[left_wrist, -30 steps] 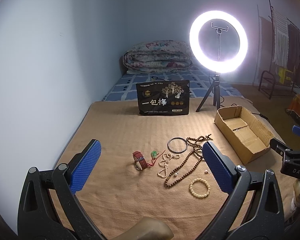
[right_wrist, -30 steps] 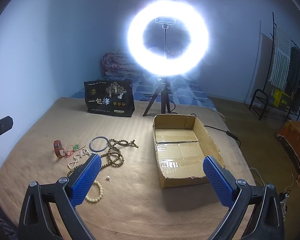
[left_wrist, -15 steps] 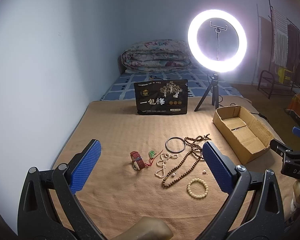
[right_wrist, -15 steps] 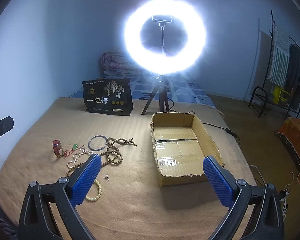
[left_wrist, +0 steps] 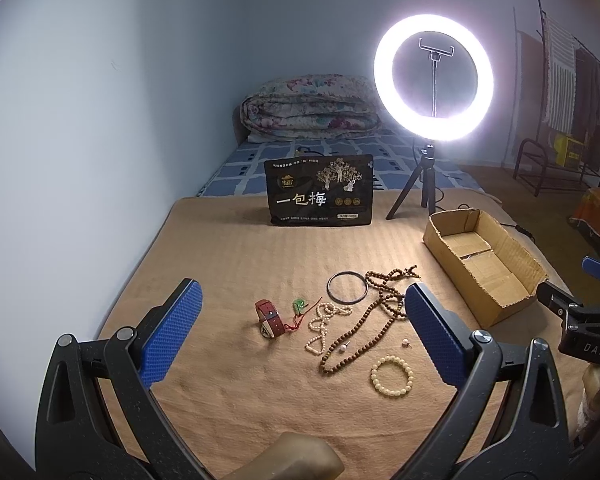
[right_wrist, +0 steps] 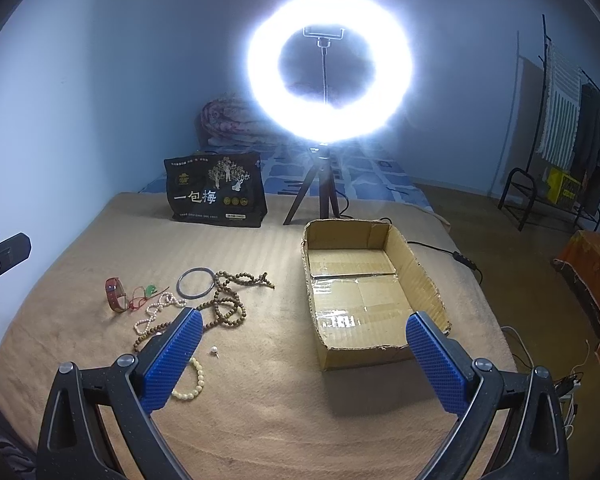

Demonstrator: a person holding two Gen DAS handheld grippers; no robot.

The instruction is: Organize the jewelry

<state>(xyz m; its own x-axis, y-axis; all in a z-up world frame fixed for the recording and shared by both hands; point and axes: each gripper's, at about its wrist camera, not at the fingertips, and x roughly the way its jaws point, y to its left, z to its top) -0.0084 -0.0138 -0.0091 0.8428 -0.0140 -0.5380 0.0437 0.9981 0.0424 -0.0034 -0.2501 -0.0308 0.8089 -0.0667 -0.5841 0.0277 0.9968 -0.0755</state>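
Left wrist view: your left gripper (left_wrist: 300,336) hangs released, jaws wide, with the jewelry spread on the tan blanket (left_wrist: 228,264) between and just beyond its pads: red watch (left_wrist: 270,317), green pendant (left_wrist: 299,305), white bead strand (left_wrist: 322,326), dark bangle (left_wrist: 347,287), brown bead necklace (left_wrist: 370,322) and cream bracelet (left_wrist: 392,375). Its right pad hides part of the necklace. Your right gripper (right_wrist: 300,354) is released too, holding nothing; the cardboard box (right_wrist: 418,280) lies ahead between its pads, open and holding no jewelry. Farther ahead stand a black snack bag (left_wrist: 320,191) and the ring light (left_wrist: 433,83). Since a second ago, the jewelry sits slightly lower and more to the left in your left view; nothing has been picked up.
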